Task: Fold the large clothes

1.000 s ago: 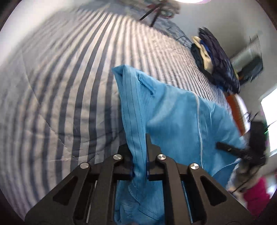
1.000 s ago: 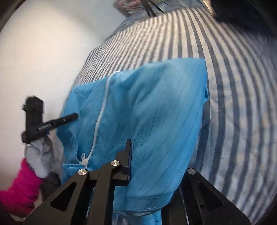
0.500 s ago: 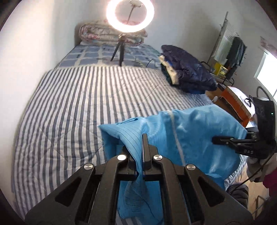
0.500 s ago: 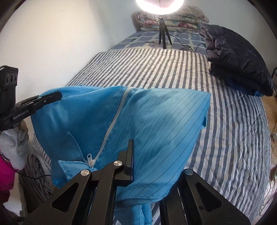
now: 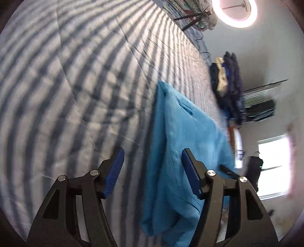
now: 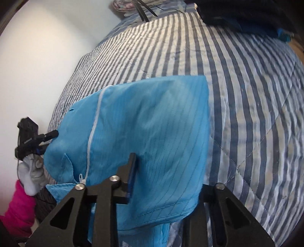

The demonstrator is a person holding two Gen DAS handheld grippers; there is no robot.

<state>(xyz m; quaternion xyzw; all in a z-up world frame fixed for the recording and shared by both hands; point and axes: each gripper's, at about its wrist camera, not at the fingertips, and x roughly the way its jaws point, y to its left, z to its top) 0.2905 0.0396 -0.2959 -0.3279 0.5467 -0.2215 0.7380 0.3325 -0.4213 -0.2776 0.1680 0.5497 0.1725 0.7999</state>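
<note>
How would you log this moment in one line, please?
step: release | left gripper: jaws just opened, blue garment loose between | right gripper: jaws just opening, garment draped over | surface: striped bed

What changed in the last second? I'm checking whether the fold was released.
The left gripper, clamped on the blue garment before, has just opened and let it go. The right gripper has just been opening too, cloth draped between its jaws. The garment has dropped onto the striped bedspread, which is unchanged.

My view: a bed [image 5: 76, 76] under a grey-striped quilt [image 6: 247, 95] — white walls [image 6: 38, 57], ring light [image 5: 235, 11] lit, bright window [image 5: 273, 167] at right.
</note>
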